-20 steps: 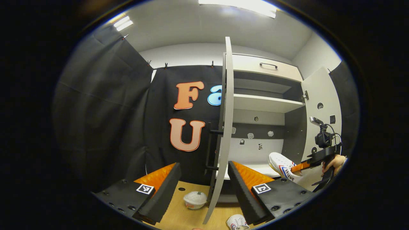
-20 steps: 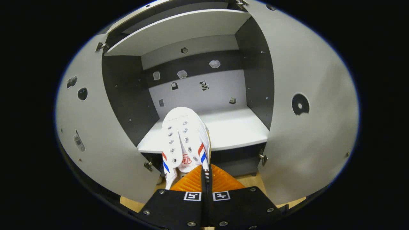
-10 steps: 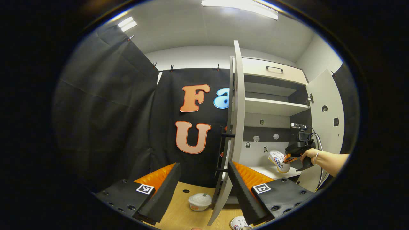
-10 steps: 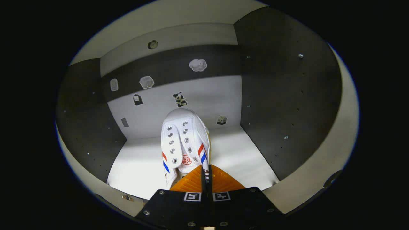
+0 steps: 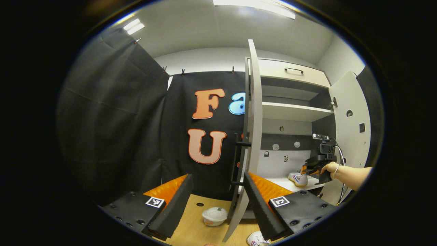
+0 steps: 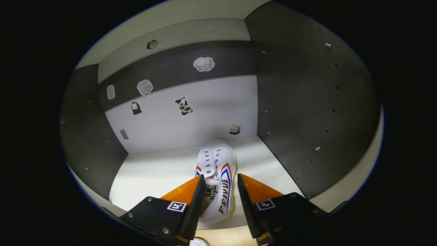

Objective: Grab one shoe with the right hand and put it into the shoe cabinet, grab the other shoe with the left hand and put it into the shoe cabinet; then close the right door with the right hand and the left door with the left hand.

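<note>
In the right gripper view, the right gripper (image 6: 220,191) stands spread apart, released, its fingers flanking a white shoe (image 6: 217,181) lying on the shoe cabinet (image 6: 307,102) shelf; the heel is partly hidden. The left gripper (image 5: 216,196) is spread, empty; another shoe (image 5: 255,239) is cut off at the edge.

Second shoe (image 5: 256,238) on the floor — cut off by edge; stickers (image 6: 183,105) blurred.

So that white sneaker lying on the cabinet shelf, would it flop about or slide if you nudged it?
The white sneaker looks like soft canvas with no laces in its eyelets, so its upper would probably flex under a push. It lies flat on its sole on the smooth shelf, so it would likely slide rather than tip or roll. It seems light.
</note>
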Demonstrator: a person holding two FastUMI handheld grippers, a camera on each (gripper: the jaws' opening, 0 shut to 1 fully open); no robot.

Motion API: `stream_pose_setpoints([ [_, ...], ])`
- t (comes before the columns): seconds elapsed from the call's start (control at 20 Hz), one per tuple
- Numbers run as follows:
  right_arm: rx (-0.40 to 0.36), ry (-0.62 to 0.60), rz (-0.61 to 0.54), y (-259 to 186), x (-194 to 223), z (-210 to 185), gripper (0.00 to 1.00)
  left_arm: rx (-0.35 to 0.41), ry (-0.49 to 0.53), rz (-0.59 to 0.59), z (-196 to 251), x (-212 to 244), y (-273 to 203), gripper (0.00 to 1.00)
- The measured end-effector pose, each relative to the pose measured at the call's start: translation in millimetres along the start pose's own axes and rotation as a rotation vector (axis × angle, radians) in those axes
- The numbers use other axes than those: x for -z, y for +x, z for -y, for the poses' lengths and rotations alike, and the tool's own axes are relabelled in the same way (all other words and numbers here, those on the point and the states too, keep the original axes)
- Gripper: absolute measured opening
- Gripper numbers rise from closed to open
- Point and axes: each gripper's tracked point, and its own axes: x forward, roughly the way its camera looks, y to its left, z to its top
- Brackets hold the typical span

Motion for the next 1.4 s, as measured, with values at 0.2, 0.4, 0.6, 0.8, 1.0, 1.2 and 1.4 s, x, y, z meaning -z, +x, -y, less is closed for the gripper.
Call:
stream_pose_setpoints([
  [0.2,-0.059,-0.072,0.096,-57,-2,-12,0.93,0.061,-0.006,-0.025,26,10,5,0.96],
  [0.4,-0.113,-0.157,0.204,-123,8,-23,0.94,0.102,-0.015,-0.047,45,19,4,0.96],
  [0.6,-0.13,-0.204,0.315,-182,23,-17,0.94,0.143,-0.037,-0.097,61,41,1,0.99],
  [0.8,-0.144,-0.245,0.341,-221,46,-9,0.93,0.185,-0.01,-0.205,86,95,-17,0.96],
  [1.0,-0.139,-0.281,0.364,-238,60,-3,0.93,0.259,0.012,-0.348,115,174,-39,0.97],
  [1.2,-0.132,-0.303,0.383,-249,74,5,0.93,0.272,0.008,-0.538,129,270,-58,0.97],
  [1.4,-0.117,-0.341,0.388,-259,81,14,0.94,0.293,0.026,-0.708,140,352,-73,0.97],
])
